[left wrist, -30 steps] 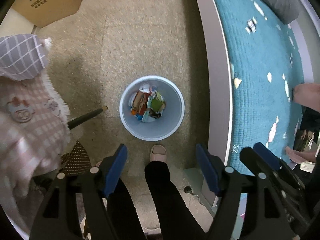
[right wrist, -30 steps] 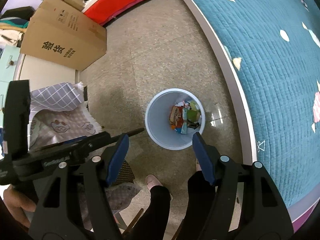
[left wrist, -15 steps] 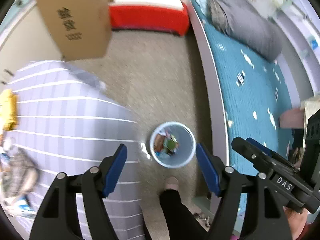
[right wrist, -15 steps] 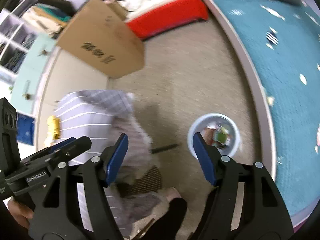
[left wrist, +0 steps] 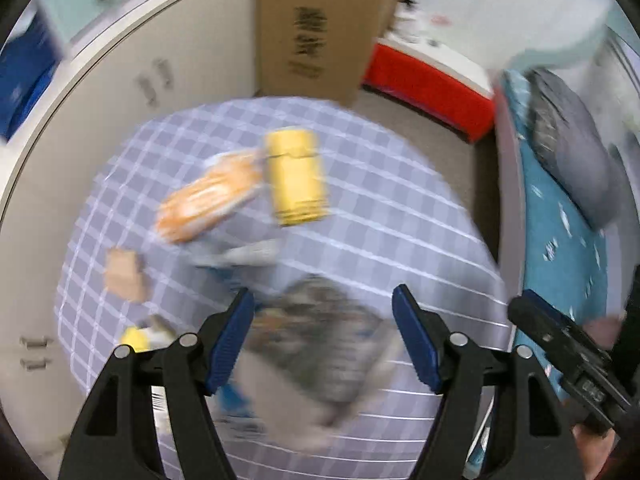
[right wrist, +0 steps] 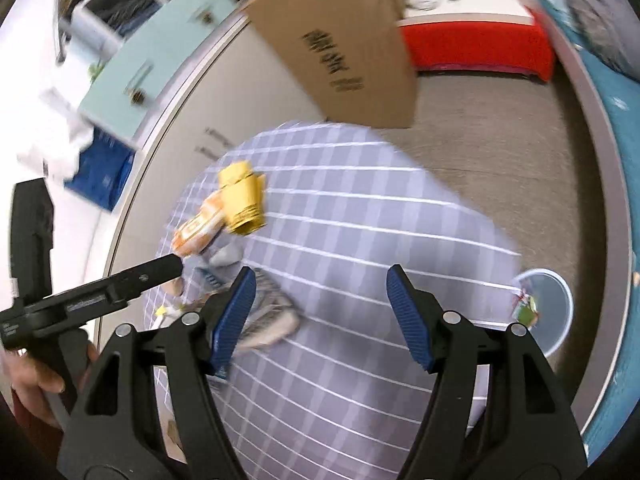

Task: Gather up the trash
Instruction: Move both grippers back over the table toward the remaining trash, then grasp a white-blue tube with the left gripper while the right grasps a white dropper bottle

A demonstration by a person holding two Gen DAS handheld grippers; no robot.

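Both hand-held grippers, L [left wrist: 322, 334] & R [right wrist: 320, 312], jaws apart, empty, above checked-cloth worktop [right wrist: 360, 216]; yellow carton [left wrist: 296, 178], orange wrapper [left wrist: 204, 204] near far edge.

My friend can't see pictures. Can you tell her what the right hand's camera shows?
The open, empty right gripper hangs over a table with a lilac checked cloth strewn with trash, including a yellow packet and an orange wrapper. A pale blue bin stands on the floor beside it.
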